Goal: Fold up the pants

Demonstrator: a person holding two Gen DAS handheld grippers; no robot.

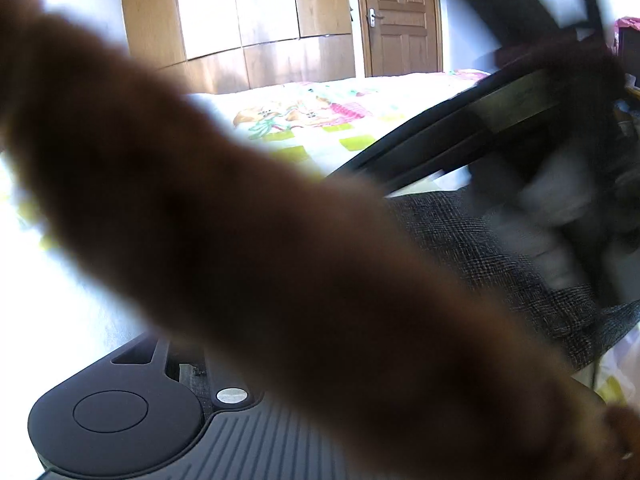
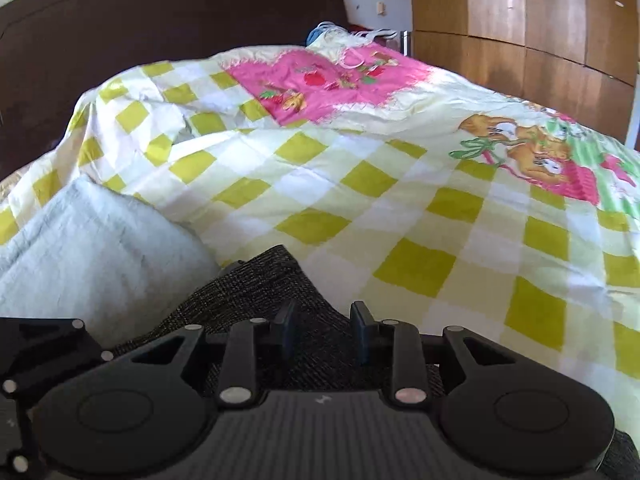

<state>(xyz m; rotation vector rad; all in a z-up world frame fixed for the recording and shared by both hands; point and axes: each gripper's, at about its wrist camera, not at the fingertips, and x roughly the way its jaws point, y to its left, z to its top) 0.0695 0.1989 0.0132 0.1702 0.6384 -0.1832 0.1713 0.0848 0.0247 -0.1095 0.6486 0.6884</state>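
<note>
The pants (image 2: 256, 280) are dark grey tweed cloth. In the right wrist view they rise in a peak in front of my right gripper (image 2: 324, 314) and fill the gap between its two black fingers (image 2: 286, 328), which hold the bunched cloth. In the left wrist view the same pants (image 1: 500, 248) stretch across the right side. A person's blurred forearm (image 1: 240, 220) crosses that view from corner to corner and hides my left gripper's fingers. Only the left gripper's black base (image 1: 120, 412) shows, at the bottom.
A yellow-and-white checked bedspread (image 2: 400, 208) with pink cartoon patches covers the bed. A pale pillow (image 2: 92, 248) lies left of the pants, below a dark headboard (image 2: 160, 20). Wooden wardrobes (image 1: 248, 12) and a door (image 1: 400, 20) stand behind the bed.
</note>
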